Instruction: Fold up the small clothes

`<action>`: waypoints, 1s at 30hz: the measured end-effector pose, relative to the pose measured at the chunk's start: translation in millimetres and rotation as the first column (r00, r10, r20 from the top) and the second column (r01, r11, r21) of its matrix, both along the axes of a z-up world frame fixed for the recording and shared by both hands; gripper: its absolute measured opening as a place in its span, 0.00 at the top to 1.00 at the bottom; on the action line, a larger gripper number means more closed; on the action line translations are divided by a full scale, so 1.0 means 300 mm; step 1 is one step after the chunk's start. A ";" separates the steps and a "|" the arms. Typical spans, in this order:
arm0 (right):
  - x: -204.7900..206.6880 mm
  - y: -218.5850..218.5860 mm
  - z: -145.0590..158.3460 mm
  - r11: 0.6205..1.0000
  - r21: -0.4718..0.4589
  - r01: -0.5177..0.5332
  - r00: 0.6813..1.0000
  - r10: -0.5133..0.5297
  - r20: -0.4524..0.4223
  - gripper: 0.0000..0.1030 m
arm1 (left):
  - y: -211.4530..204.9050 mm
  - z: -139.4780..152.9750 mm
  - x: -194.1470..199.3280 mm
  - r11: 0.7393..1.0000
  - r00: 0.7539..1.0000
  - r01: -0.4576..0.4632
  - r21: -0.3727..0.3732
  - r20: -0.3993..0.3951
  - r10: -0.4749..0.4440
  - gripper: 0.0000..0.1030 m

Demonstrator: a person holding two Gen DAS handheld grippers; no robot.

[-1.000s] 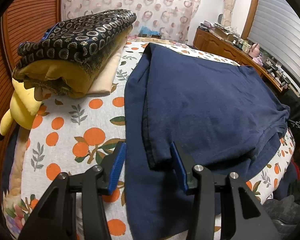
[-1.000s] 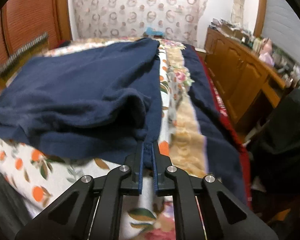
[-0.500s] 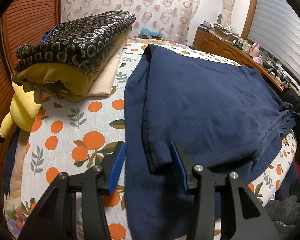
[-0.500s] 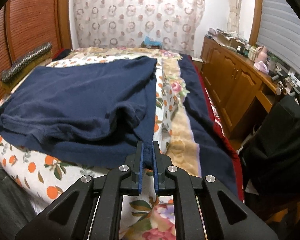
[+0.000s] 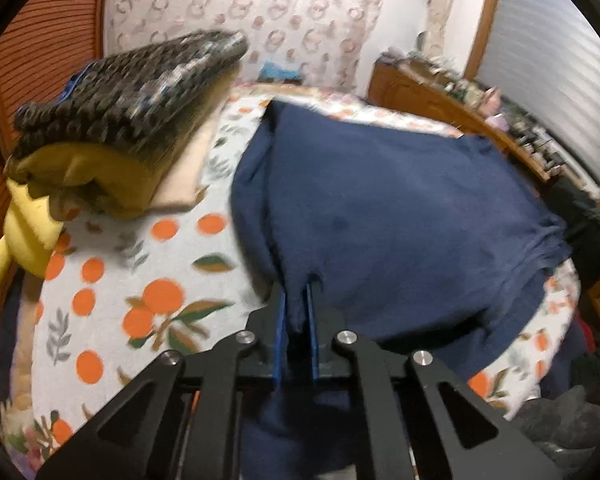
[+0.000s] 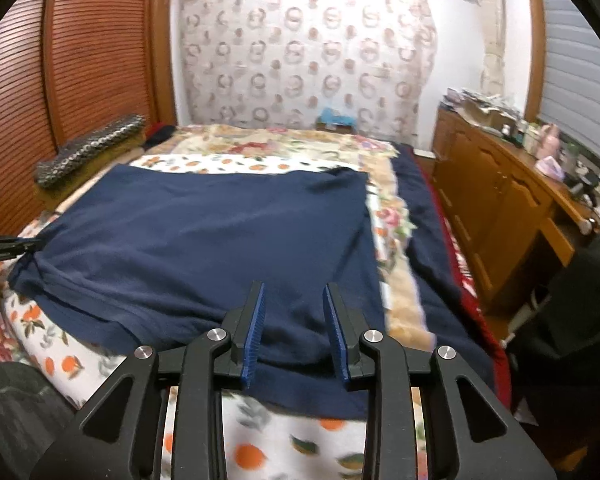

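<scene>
A navy garment [image 6: 220, 240] lies spread across the bed [image 6: 284, 440], on a white sheet printed with oranges [image 5: 148, 280], its nearer edge doubled up in soft folds. The left hand-held gripper [image 5: 297, 300] is closing on a pinch of that cloth near the garment's front left corner; the blue pads [image 5: 281, 320] have the navy fabric squeezed between them, and the cloth rises in a small peak into the grip. In the right wrist view that same gripper shows only as a dark sliver at the far left edge, at the garment's corner.

The right hand-held gripper [image 6: 296, 312] is over the near right part of the garment, its jaws opening; the blue pads [image 6: 256, 336] stand apart with the navy cloth lying flat below and between them, and neither pad presses on it.

To the left of the garment, a stack of folded bedding [image 5: 112, 128] sits on the sheet, dark patterned cloth on top and yellow beneath, with a yellow plush toy [image 5: 24, 232] tucked at its lower left. Along the right side of the room runs a wooden cabinet [image 6: 500, 216] with clutter on top. A floral blanket [image 6: 280, 140] covers the far part of the bed
</scene>
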State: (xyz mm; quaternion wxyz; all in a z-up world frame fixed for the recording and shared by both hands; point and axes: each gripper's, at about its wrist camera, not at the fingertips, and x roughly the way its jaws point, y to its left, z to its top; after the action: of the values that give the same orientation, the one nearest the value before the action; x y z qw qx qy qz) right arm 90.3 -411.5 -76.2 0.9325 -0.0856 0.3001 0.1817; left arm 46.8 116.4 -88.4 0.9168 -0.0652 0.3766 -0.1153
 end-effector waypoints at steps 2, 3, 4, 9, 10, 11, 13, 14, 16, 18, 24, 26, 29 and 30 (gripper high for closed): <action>0.017 0.037 -0.011 1.000 0.008 -0.023 1.000 0.023 -0.001 0.70 | -0.020 0.042 0.000 1.000 0.999 0.023 -0.012 0.037 -0.022 0.94; 0.024 0.054 -0.016 0.999 0.008 -0.032 0.999 0.032 -0.001 0.68 | -0.031 0.063 0.003 0.999 0.998 0.029 -0.014 0.054 -0.028 0.94; 0.030 0.069 -0.020 0.999 0.006 -0.040 0.999 0.040 0.000 0.65 | -0.043 0.085 0.006 0.999 0.997 0.038 -0.019 0.072 -0.036 0.94; 0.049 0.108 -0.042 0.998 0.016 -0.057 0.998 0.057 -0.003 0.62 | -0.129 0.201 0.046 0.995 0.984 0.099 -0.033 0.153 -0.093 0.95; 0.049 0.112 -0.044 0.998 0.016 -0.059 0.998 0.059 -0.002 0.62 | -0.149 0.224 0.054 0.993 0.980 0.112 -0.033 0.167 -0.105 0.95; 0.049 0.118 -0.047 0.998 0.017 -0.060 0.998 0.060 -0.001 0.61 | -0.174 0.248 0.069 0.991 0.976 0.130 -0.034 0.182 -0.121 0.95; 0.048 0.121 -0.047 0.998 0.020 -0.062 0.998 0.062 0.001 0.61 | -0.210 0.280 0.084 0.987 0.969 0.155 -0.040 0.203 -0.144 0.95; 0.048 0.120 -0.046 0.998 0.022 -0.062 0.998 0.062 0.003 0.61 | -0.240 0.297 0.093 0.984 0.964 0.175 -0.045 0.212 -0.161 0.95; 0.046 0.117 -0.042 0.998 0.026 -0.060 0.998 0.060 0.007 0.61 | -0.282 0.325 0.111 0.978 0.956 0.201 -0.048 0.226 -0.185 0.95; 0.044 0.111 -0.038 0.998 0.032 -0.059 0.998 0.058 0.012 0.61 | -0.328 0.353 0.133 0.973 0.948 0.226 -0.045 0.240 -0.209 0.95; 0.045 0.062 -0.024 0.998 0.058 -0.036 0.999 0.035 0.019 0.61 | -0.474 0.435 0.178 0.948 0.916 0.316 -0.042 0.273 -0.293 0.95; 0.039 0.050 -0.020 0.997 0.067 -0.028 0.999 0.026 0.022 0.61 | -0.528 0.466 0.192 0.936 0.904 0.349 -0.045 0.280 -0.324 0.95; 0.032 0.022 -0.017 0.997 0.076 -0.014 1.000 0.012 0.024 0.61 | -0.619 0.510 0.210 0.919 0.882 0.392 -0.024 0.293 -0.369 0.95; 0.031 0.013 -0.015 0.997 0.078 -0.010 1.000 0.008 0.026 0.61 | -0.643 0.521 0.216 0.913 0.875 0.407 -0.020 0.295 -0.383 0.95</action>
State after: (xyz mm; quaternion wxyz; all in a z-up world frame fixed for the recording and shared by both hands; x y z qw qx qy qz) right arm 99.7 -407.6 -80.8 0.9381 -0.0525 0.2805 0.1963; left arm 111.7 -76.4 68.0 0.9150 -0.0068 0.2411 -0.3233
